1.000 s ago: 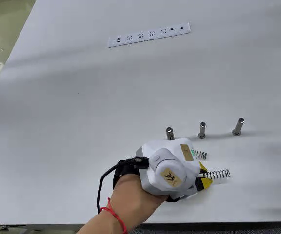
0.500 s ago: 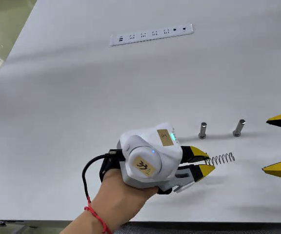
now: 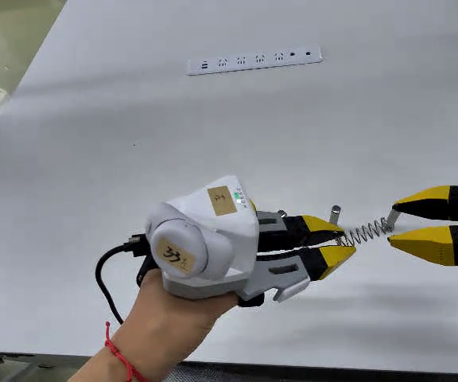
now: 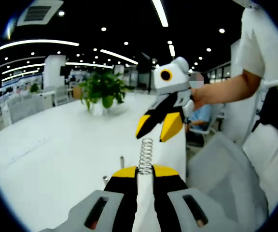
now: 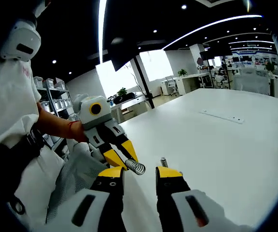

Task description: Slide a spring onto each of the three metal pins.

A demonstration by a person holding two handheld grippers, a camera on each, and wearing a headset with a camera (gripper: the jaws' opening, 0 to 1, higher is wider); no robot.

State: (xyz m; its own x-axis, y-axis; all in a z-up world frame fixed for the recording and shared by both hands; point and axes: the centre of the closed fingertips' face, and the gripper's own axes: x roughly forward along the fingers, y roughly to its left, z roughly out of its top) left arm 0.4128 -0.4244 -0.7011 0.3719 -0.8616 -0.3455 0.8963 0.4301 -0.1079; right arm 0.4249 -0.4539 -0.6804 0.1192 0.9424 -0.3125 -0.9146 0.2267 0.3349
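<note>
Yellow-tipped fingers of the left gripper (image 3: 342,243) are clenched on one end of a spring (image 3: 364,232). A second ago it lay on the counter (image 3: 213,143); now it hangs in the air, sticking out to the right. The right gripper (image 3: 394,223) has come in to meet it with its fingers spread, and the spring's free end sits just at their mouth, not pinched. So the pick-up looks done, with threading still ahead. A pin (image 3: 335,213) stands bare on the counter just behind the spring.
</note>
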